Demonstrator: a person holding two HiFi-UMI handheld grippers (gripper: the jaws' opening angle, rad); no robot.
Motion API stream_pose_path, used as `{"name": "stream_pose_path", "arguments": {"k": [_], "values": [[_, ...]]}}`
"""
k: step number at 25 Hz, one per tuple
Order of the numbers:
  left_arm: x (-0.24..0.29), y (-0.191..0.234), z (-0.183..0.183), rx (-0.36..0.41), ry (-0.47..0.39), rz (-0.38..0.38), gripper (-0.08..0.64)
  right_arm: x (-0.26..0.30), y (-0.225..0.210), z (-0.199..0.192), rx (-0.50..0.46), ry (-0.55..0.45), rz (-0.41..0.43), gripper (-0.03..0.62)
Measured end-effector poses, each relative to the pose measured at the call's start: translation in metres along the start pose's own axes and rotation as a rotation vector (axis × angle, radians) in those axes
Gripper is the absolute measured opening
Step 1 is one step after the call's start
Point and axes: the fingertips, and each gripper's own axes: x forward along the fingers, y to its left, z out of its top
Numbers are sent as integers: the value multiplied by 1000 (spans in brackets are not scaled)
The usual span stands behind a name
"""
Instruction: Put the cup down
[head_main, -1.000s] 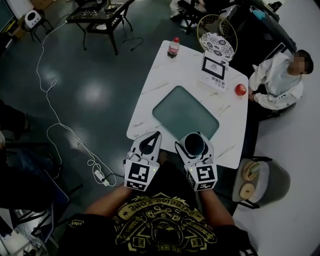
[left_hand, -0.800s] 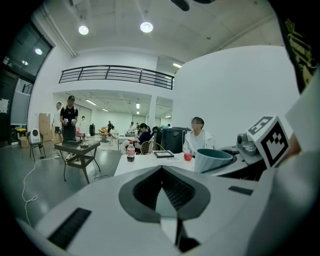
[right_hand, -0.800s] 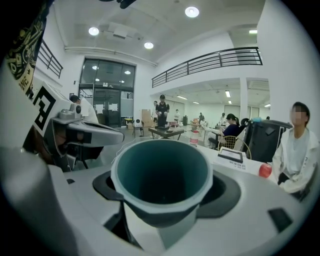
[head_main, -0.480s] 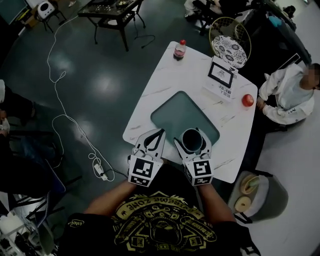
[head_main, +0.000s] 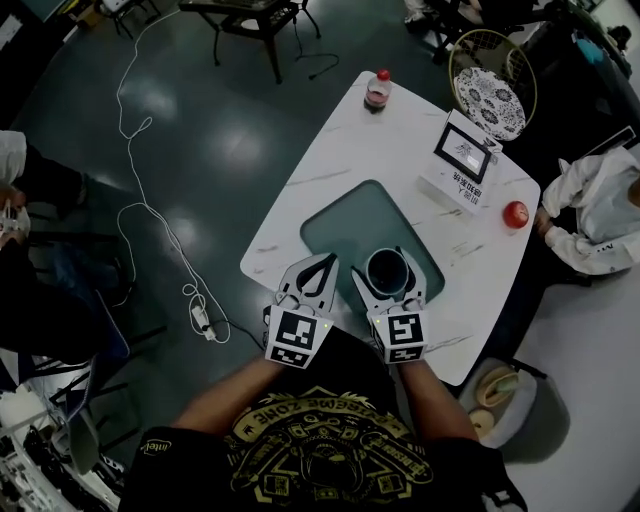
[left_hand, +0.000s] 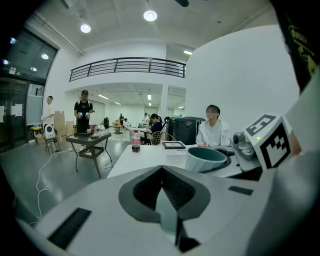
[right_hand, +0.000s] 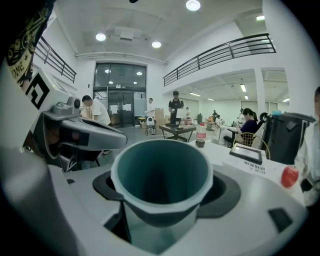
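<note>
A teal cup (head_main: 387, 270) stands upright between the jaws of my right gripper (head_main: 388, 262), which is shut on it. The cup hangs over the near edge of the dark green mat (head_main: 350, 225) on the white table (head_main: 330, 170). In the right gripper view the cup (right_hand: 160, 175) fills the middle, mouth up and empty, with both jaws of my right gripper (right_hand: 162, 189) against its sides. My left gripper (head_main: 325, 262) is just left of it, shut on nothing. The left gripper view shows my left gripper (left_hand: 162, 175) with its tips together and the cup (left_hand: 205, 159) to its right.
On the table's far side stand a red-capped bottle (head_main: 377, 90), a framed sign (head_main: 465, 160) and a red apple (head_main: 515, 213). A person (head_main: 600, 215) sits at the right edge. A patterned chair (head_main: 490, 85) stands behind the table. A white cable (head_main: 150, 220) trails across the floor on the left.
Both grippers have moved forward over the table. The cup, earlier near the table's front edge, now hangs over the mat's near edge. Neither gripper's jaws have changed.
</note>
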Motion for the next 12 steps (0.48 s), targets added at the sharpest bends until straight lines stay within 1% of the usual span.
{"name": "stream_pose_path", "arguments": {"k": [7,12], "values": [[19,-3,-21,-7,51,46,11,14,-14,-21,-19,46,39,379],[29,-6,-41,-9,100,65,11,23,-20,-33,-25,38,69,379]]}}
